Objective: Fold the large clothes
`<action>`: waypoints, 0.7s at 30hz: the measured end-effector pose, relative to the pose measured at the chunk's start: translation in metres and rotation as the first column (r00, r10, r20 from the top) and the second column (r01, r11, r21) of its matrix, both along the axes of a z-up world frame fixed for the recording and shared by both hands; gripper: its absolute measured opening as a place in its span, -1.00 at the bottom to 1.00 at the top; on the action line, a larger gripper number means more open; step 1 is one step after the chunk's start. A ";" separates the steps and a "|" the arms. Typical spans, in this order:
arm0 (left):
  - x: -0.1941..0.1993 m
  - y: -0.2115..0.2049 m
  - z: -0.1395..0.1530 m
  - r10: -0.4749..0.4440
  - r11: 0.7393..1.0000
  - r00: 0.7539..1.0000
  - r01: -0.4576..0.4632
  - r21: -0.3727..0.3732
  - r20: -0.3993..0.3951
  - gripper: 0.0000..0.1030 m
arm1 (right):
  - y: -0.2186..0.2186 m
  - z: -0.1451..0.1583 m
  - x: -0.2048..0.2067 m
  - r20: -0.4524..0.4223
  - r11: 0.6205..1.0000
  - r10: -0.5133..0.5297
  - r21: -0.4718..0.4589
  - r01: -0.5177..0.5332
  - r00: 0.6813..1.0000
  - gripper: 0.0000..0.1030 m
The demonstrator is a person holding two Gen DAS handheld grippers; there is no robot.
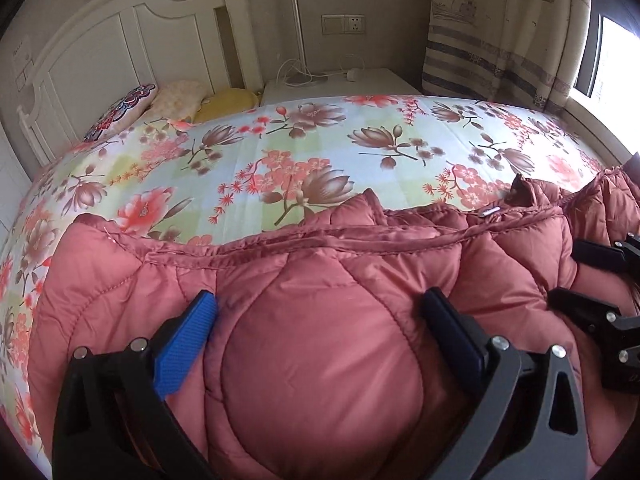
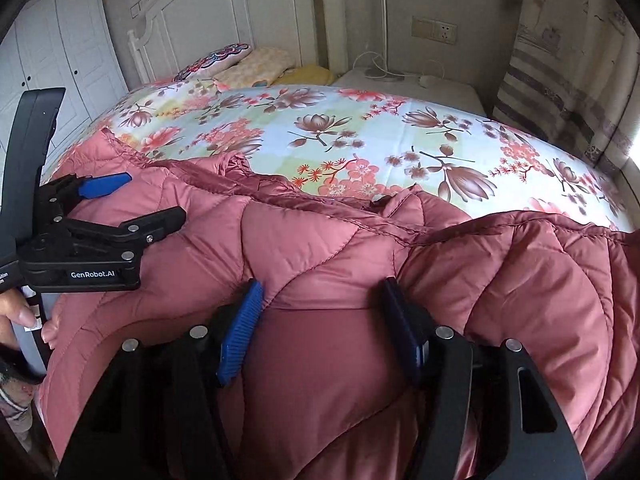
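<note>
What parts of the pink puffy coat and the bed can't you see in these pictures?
- Pink puffy coat: its near part is hidden by the left gripper and cut off by the bottom edge, left wrist view.
- Coat's right end: cut off by the picture's edge, right wrist view.
- Bed: its near side lies under the coat, both views.

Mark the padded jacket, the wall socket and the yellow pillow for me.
padded jacket (image 1: 320, 344): left wrist view, quilted panel between the jaws.
wall socket (image 1: 353, 24): left wrist view, faceplate.
yellow pillow (image 1: 230, 103): left wrist view, top surface.
</note>
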State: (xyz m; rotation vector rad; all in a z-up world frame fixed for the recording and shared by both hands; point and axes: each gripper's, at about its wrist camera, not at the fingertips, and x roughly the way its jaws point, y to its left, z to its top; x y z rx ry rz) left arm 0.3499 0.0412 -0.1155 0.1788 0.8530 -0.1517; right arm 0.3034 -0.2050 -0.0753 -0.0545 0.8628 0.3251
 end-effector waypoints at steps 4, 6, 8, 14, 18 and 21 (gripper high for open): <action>-0.002 -0.003 -0.001 0.003 1.000 1.000 -0.003 0.011 0.005 0.96 | 0.000 0.001 0.000 0.000 1.000 0.000 -0.010 0.000 1.000 0.17; -0.001 -0.003 -0.001 0.003 1.000 1.000 -0.003 0.007 0.001 0.96 | 0.000 0.001 0.001 0.000 1.000 -0.002 -0.010 0.002 1.000 0.18; 0.001 -0.002 -0.002 0.003 1.000 1.000 -0.003 0.003 -0.005 0.96 | 0.000 0.000 0.002 -0.001 1.000 -0.002 -0.006 0.002 1.000 0.18; 0.003 -0.002 -0.004 0.006 1.000 1.000 -0.006 0.006 -0.007 0.96 | 0.000 0.001 0.002 -0.008 1.000 -0.001 -0.004 0.001 1.000 0.22; 0.003 -0.003 -0.004 0.008 1.000 1.000 -0.008 0.009 -0.007 0.96 | -0.004 0.027 -0.009 0.015 0.994 -0.026 -0.104 0.027 1.000 0.23; 0.003 -0.001 -0.003 0.008 1.000 1.000 -0.008 0.004 -0.007 0.96 | -0.022 0.061 -0.030 0.161 0.978 -0.060 -0.188 0.090 0.985 0.46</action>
